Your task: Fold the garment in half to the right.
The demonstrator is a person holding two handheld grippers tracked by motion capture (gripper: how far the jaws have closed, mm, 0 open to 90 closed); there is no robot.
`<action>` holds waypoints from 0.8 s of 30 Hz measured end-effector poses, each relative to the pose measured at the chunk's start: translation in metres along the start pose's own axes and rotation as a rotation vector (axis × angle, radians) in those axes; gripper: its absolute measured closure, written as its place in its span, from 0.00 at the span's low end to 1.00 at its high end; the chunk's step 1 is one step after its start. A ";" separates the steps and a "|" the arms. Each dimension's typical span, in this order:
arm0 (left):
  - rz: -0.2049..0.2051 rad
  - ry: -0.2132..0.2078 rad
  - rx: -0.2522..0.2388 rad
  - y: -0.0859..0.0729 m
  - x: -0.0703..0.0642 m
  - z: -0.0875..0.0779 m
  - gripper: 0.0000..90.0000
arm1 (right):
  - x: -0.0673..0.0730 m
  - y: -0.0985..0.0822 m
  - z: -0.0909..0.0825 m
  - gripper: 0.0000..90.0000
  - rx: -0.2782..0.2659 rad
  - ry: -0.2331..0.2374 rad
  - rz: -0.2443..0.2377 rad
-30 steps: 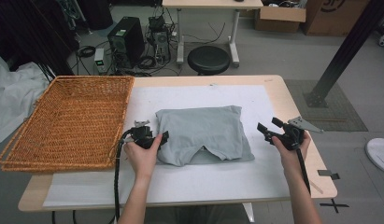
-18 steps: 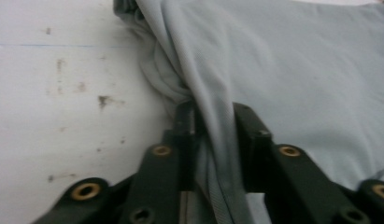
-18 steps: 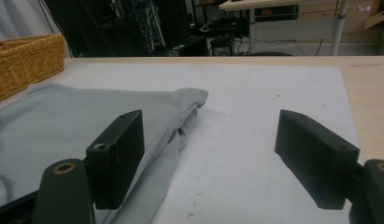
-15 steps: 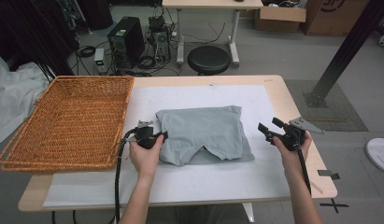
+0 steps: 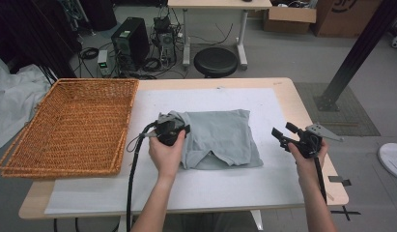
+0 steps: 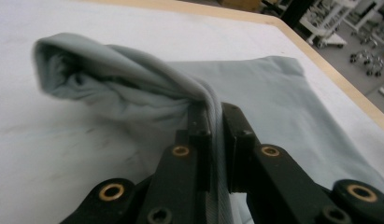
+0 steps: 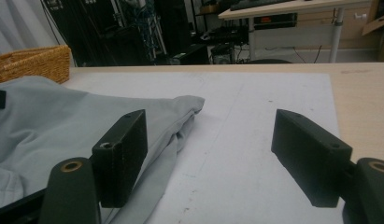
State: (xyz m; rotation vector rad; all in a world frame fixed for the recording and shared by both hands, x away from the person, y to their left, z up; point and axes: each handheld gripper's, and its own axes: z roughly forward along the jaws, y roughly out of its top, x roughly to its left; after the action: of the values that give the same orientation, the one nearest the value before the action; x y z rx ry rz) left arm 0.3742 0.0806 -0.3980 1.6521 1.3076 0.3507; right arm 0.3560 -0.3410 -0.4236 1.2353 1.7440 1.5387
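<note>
So, room first: workshop w/ grey floor, a desk at the back, a black stool [image 5: 216, 61], a PC tower [image 5: 132, 42] w/ cables, a cardboard box [image 5: 290, 13] top right, white cloth [image 5: 12, 104] piled at far left. Table [image 5: 307, 104] is light wood, most of it covered by a white mat [image 5: 225, 99]. Wicker basket [image 5: 70, 125] sits on the left part of the table, nothing in it as far as seen.

Grey shirt [image 5: 220, 137] lies folded on the mat, roughly centre, just right of the basket and apart from it. Left gripper [image 5: 171, 129] is at the shirt's left edge; jaws have just closed and pinch a fold of fabric tight, and that corner is raised off the mat [image 6: 133, 79]. Right gripper [image 5: 288, 135] hovers right of the shirt, near but not touching, jaws wide w/ nothing between them; shirt edge lies by one jaw in the right gripper view [image 7: 180, 116].

Progress, my read: folding looks done, grab on one side done. Left to do: right side grip, lift, prob. move shirt into basket.
</note>
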 end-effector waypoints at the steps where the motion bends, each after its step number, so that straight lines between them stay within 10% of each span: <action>1: 0.014 -0.005 0.005 0.003 -0.008 0.004 0.93 | 0.000 0.000 -0.002 0.30 -0.001 -0.001 0.000; 19: 0.184 -0.086 0.113 0.021 -0.130 0.089 0.92 | -0.016 0.001 -0.034 0.32 -0.041 -0.024 0.024; 24: 0.131 -0.180 0.131 0.013 -0.142 0.107 0.51 | -0.022 -0.001 -0.041 0.32 -0.042 -0.038 0.036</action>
State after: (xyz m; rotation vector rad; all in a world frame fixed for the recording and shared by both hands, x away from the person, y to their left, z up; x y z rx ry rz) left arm 0.4036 -0.0953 -0.3951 1.8402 1.1105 0.1911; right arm 0.3314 -0.3804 -0.4194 1.2734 1.6656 1.5539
